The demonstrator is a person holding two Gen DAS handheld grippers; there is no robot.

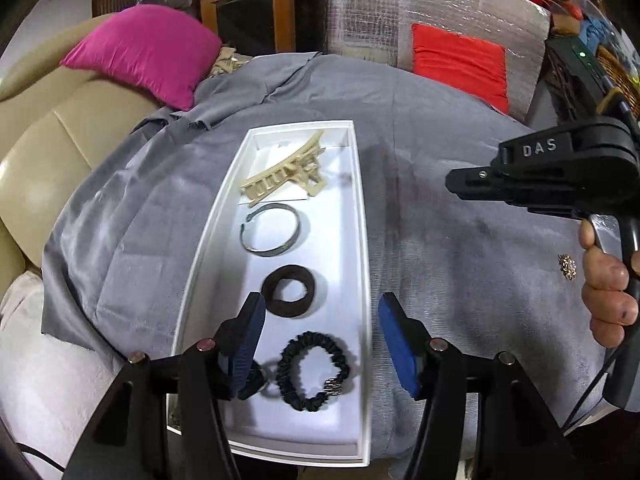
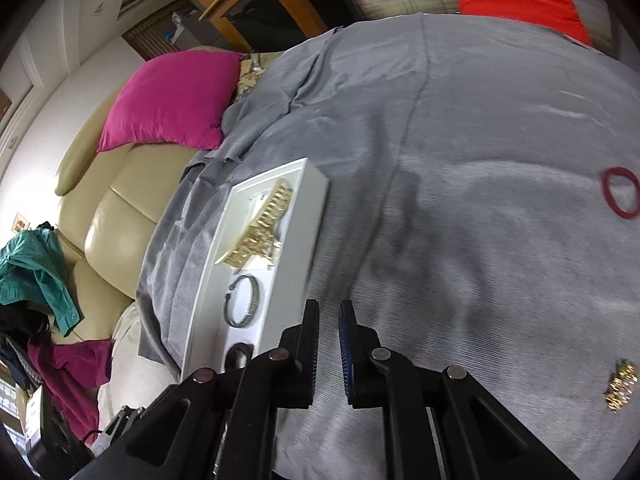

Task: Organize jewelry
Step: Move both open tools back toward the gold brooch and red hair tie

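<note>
Right wrist view: right gripper, jaws closed on nothing, hovers beside the white tray; gold brooch lies well right of it, small, stiff, snaggy—pinch its edges. Left gripper stands open, empty, over the tray's black scrunchie.

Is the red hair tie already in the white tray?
No, the red hair tie lies on the grey cloth, well away from the white tray.
</note>
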